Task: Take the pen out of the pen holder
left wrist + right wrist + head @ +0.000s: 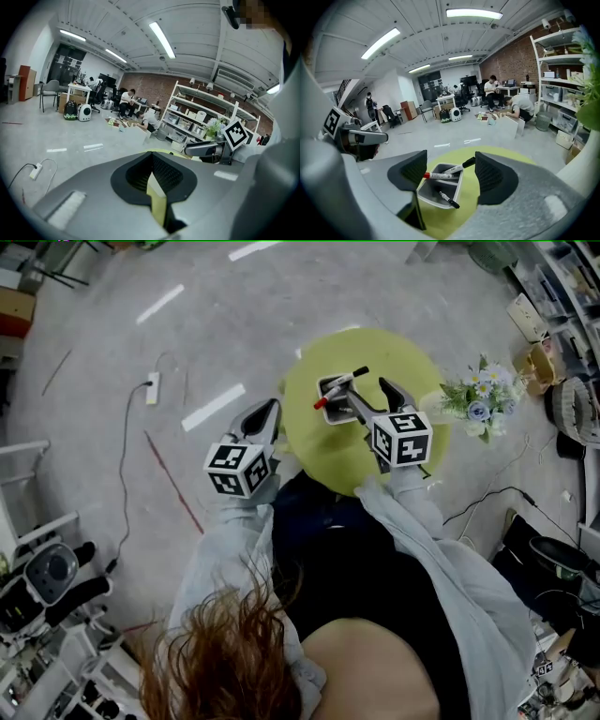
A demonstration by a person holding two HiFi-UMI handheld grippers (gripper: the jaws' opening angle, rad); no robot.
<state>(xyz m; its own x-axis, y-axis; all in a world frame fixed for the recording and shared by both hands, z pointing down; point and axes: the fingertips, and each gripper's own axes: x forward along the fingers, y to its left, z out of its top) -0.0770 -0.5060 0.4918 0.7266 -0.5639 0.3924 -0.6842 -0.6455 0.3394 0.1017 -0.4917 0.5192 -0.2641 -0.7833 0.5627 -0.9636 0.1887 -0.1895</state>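
Yellow tabletop (412, 371): pen holder (431, 196) between right hand-held gripper's (450, 168) spread jaws, free margin around; left hand-held gripper (263, 416) closed, at tabletop edge.

A round yellow-green surface (319, 457) stands on the grey concrete floor (234, 315). The only thing sitting directly on it is a grey pen holder (430, 199), placed toward the far side, with bare top all around it.
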